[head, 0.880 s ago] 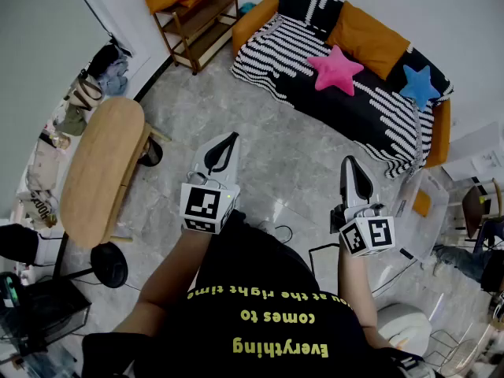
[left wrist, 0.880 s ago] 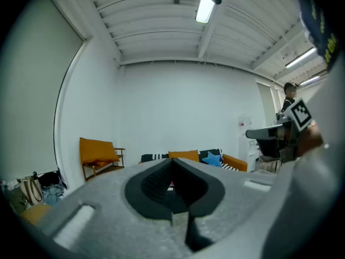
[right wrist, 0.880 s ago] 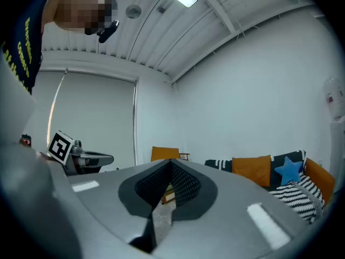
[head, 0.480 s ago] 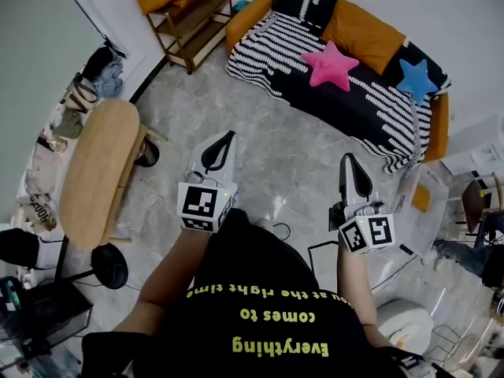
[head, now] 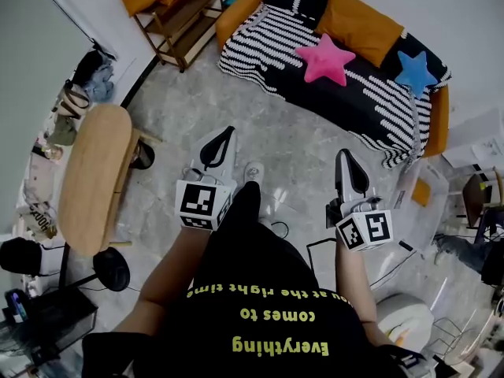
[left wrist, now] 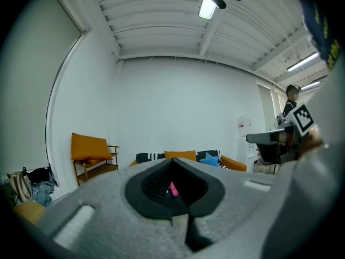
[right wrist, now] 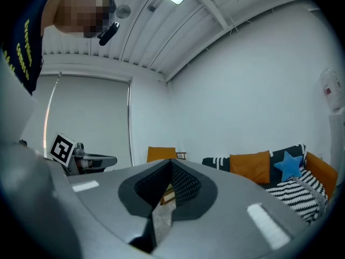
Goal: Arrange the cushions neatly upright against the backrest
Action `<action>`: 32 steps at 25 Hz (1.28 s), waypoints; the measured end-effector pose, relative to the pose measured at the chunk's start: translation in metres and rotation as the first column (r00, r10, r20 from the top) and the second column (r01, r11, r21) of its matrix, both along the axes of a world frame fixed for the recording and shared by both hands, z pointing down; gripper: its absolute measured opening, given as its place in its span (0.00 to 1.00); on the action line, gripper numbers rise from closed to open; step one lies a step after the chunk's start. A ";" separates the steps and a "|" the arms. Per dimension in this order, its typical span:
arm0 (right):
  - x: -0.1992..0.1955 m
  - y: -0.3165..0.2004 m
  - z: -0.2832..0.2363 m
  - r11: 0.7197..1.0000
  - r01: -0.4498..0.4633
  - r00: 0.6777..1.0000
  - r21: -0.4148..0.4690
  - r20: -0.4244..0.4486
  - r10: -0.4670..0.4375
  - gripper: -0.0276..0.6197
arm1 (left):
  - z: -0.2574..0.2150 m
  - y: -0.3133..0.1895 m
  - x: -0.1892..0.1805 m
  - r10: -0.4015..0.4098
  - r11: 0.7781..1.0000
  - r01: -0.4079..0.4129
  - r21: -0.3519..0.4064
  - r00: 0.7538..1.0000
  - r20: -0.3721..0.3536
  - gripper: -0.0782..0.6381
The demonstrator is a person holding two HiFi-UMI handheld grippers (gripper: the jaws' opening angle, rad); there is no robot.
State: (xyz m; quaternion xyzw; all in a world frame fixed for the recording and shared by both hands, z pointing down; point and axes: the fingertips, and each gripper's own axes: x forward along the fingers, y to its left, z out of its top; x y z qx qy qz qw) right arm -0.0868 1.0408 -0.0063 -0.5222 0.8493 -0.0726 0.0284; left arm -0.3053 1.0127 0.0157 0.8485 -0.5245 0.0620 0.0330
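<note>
Person steps fwd: shoe (head: 252,172) now shows btwn the grippers, sofa (head: 260,42) shifts up-frame. Left gripper (head: 227,135) & right gripper (head: 344,158) both closed, empty. Pink cushion (head: 324,57) & blue cushion (head: 415,69) on the sofa, well apart from both grippers. Approach only, nothing arranged yet.

Your left gripper (head: 224,138) centre-left, your right gripper (head: 345,162) centre-right, jaws together, above grey stone floor (head: 295,144). Upper right: black-and-white striped sofa (head: 260,42); pink star-shaped cushion (head: 324,58), blue star-shaped cushion (head: 415,71) on seat; orange rectangular cushion (head: 358,24) behind them.
</note>
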 end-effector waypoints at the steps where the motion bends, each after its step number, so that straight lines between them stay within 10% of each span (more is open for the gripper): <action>1: 0.001 -0.008 0.000 1.000 -0.001 1.000 0.000 -0.002 0.001 0.06 | 0.000 -0.009 0.001 0.001 1.000 -0.001 0.001 1.000 -0.004 0.11; 22: 0.007 -0.271 -0.034 0.997 -0.056 0.998 0.058 0.033 0.054 0.06 | -0.019 -0.288 0.015 0.063 0.997 -0.061 0.041 0.997 -0.044 0.11; 32: 0.068 -0.379 -0.025 0.999 -0.038 0.999 0.039 0.036 0.037 0.06 | -0.019 -0.389 0.079 0.053 0.998 -0.051 0.035 0.998 -0.036 0.11</action>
